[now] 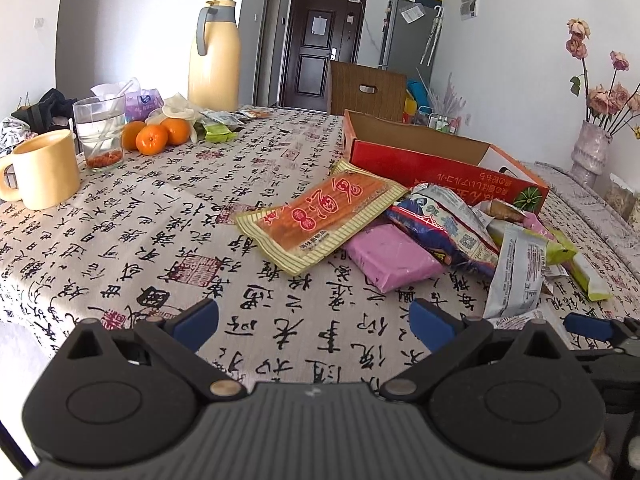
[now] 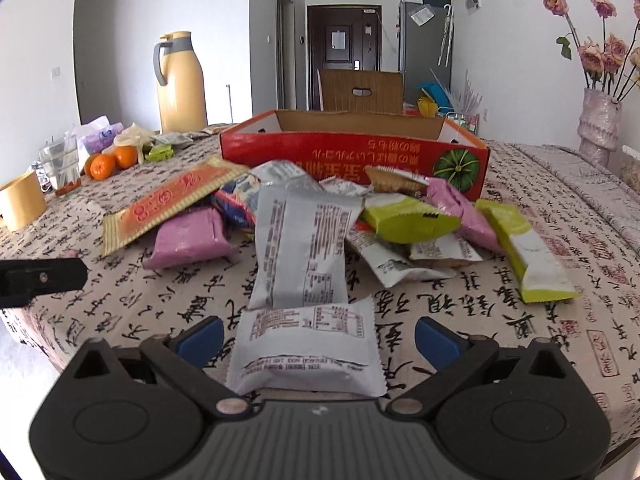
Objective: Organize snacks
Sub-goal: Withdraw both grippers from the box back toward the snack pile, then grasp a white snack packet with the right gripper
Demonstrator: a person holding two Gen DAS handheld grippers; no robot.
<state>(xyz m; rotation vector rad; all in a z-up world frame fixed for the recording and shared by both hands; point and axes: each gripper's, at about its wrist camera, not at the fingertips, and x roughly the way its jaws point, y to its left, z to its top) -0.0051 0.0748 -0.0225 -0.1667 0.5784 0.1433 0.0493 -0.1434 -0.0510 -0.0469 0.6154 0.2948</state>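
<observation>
On the worktop point(image 2: 120, 312) nothing is sorted yet. My left gripper point(image 1: 316, 322) is wide apart and empty. All snack packets point(image 2: 304, 236) lie heaped before the red box point(image 2: 354, 154), which looks empty. My right gripper point(image 2: 318, 338), wide too, straddles one white packet point(image 2: 306, 348).

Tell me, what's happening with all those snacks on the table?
A person is holding two grippers over a heap of snack packets lying in front of a red cardboard box. The box looks empty. The right gripper has its jaws wide open around a white packet, not squeezing it. The left gripper is open, holding nothing.
</observation>
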